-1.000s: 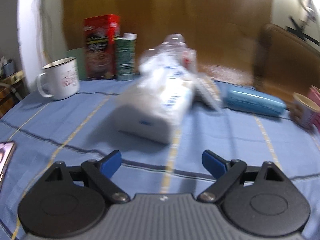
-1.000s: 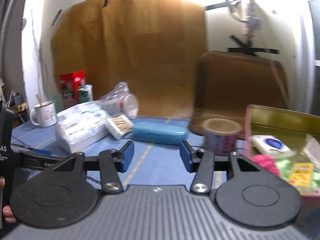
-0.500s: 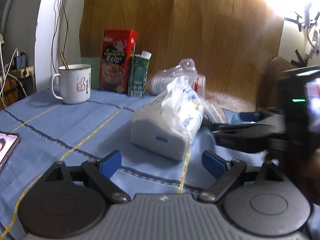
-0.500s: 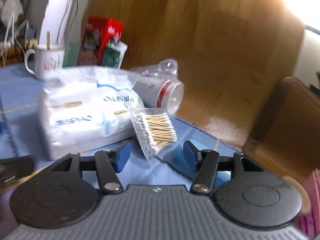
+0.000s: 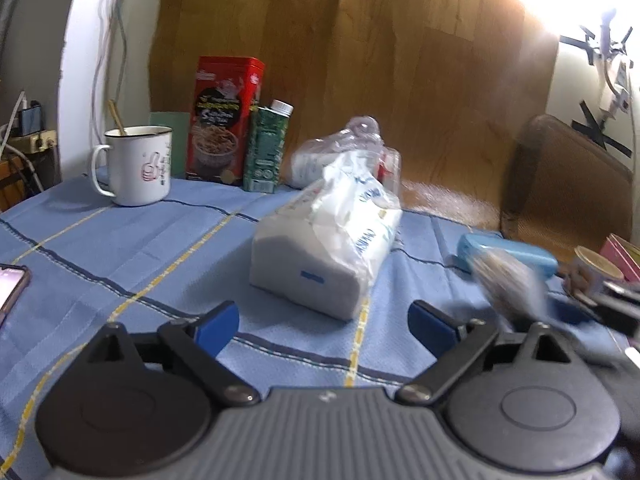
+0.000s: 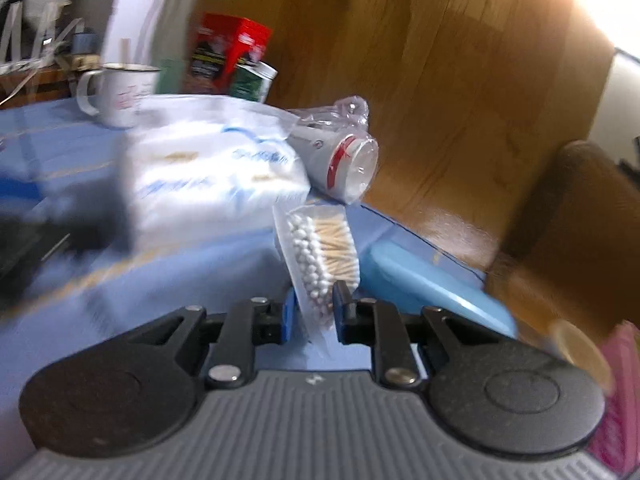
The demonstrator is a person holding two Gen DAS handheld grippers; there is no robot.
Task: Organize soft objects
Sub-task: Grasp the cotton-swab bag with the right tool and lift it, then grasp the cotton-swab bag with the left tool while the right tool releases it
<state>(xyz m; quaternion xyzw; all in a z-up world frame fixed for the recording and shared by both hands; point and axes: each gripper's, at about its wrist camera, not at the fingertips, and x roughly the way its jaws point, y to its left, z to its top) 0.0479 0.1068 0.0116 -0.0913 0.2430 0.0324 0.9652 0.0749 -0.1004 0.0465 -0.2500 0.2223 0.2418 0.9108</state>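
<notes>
Right wrist view is smearing badly along its left and lower right edges: a dark shape at far left is blurring past reading, and a pink thing at bottom right is getting cut off by the frame. The right claw (image 6: 314, 306) is closing on the bag of cotton swabs (image 6: 320, 252), both blue pads pressing the bag's lower end, so the bag is standing up out of the jaws above the blue-clothed counter (image 6: 180, 264). Just behind it the white tissue pack (image 6: 208, 184) is lying on the cloth, with a clear-wrapped roll of cups (image 6: 344, 168) leaning at its far end and a blue case (image 6: 424, 284) lying to the right.

Left wrist view is showing the swab bag only as a grey blur (image 5: 508, 284) at right, partly covering the blue case (image 5: 516, 252). The left claw (image 5: 322, 326) is standing wide, jaws opening, nothing between them; the tissue pack (image 5: 328, 248) is sitting ahead, apart from the pads. A mug (image 5: 138, 166) and a red box (image 5: 226, 120) are standing at the back.
</notes>
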